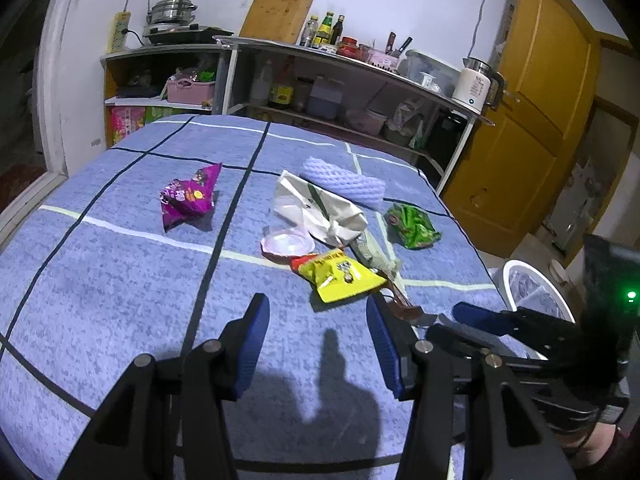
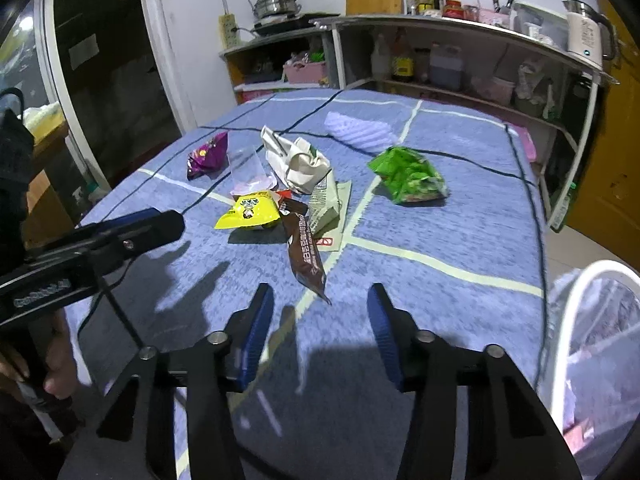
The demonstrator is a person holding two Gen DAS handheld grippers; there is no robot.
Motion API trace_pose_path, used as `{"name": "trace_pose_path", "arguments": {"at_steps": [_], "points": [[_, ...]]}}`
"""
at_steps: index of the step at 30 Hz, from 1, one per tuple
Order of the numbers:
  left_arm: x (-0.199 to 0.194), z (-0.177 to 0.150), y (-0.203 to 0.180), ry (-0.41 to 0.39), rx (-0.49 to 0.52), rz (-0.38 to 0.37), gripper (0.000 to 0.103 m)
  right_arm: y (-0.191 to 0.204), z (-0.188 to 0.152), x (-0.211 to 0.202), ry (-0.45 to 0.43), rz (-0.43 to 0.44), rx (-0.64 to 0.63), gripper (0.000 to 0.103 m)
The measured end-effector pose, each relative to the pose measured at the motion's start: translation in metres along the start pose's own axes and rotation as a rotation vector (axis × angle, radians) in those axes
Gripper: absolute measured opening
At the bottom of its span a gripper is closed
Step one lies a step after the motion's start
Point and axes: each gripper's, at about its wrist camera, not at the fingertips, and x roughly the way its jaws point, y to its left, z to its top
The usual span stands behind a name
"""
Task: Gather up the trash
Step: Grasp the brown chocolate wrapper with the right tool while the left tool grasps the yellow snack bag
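Trash lies on a blue checked tablecloth (image 1: 100, 280): a purple snack bag (image 1: 188, 198), a crumpled white paper bag (image 1: 320, 208), a clear plastic lid (image 1: 288, 242), a yellow packet (image 1: 344, 276), a green bag (image 1: 414, 222), a white foam net (image 1: 344, 178) and a brown wrapper (image 2: 306, 256). My left gripper (image 1: 318, 308) is open and empty, just short of the yellow packet. My right gripper (image 2: 320, 300) is open and empty, its jaws either side of the brown wrapper's near tip. A white bin (image 2: 588, 320) stands at the table's right edge.
Kitchen shelves (image 1: 352, 76) with bottles, a kettle (image 1: 476, 84) and a pot stand behind the table. A yellow door (image 1: 532, 120) is at the right. The right gripper shows in the left wrist view (image 1: 452, 320), beside the left one.
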Motion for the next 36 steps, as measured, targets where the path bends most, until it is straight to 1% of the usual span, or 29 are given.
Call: {"name": "trace_pose_path", "arguments": {"at_steps": [4,8,9,10,12,13,16,21,28,33,35,36], "points": [[0.002,0.004,0.006,-0.001,-0.012,0.005,0.052,0.003,0.007,0.015,0.019,0.017,-0.007,0.044],[0.007,0.009,0.009,0.002,-0.018,0.002,0.052,0.003,0.011,0.029,0.062,0.064,0.011,0.033],[0.009,0.010,0.009,0.004,-0.019,-0.001,0.052,0.002,0.011,0.032,0.075,0.074,0.017,0.032],[0.010,0.011,0.008,0.006,-0.019,-0.004,0.052,0.002,0.012,0.033,0.076,0.075,0.018,0.029],[0.014,0.013,0.005,0.011,-0.017,-0.012,0.053,0.002,0.012,0.033,0.079,0.082,0.019,0.020],[0.015,0.014,0.004,0.013,-0.016,-0.016,0.054,0.002,0.012,0.033,0.079,0.079,0.021,0.019],[0.019,0.016,-0.001,0.016,-0.012,-0.032,0.061,0.002,0.010,0.030,0.071,0.066,0.017,0.019],[0.031,0.021,-0.009,0.032,-0.013,-0.042,0.063,-0.004,0.004,0.017,0.047,0.045,0.024,0.018],[0.057,0.024,-0.021,0.075,-0.036,-0.018,0.063,-0.025,-0.009,-0.005,0.022,0.020,0.083,0.018],[0.071,0.023,-0.024,0.112,-0.050,0.039,0.063,-0.037,-0.014,-0.013,0.015,0.008,0.116,0.018],[0.076,0.021,-0.023,0.127,-0.054,0.062,0.061,-0.040,-0.015,-0.014,0.011,0.006,0.124,0.018],[0.077,0.020,-0.022,0.134,-0.056,0.068,0.055,-0.041,-0.016,-0.015,0.008,0.006,0.127,0.018]]}}
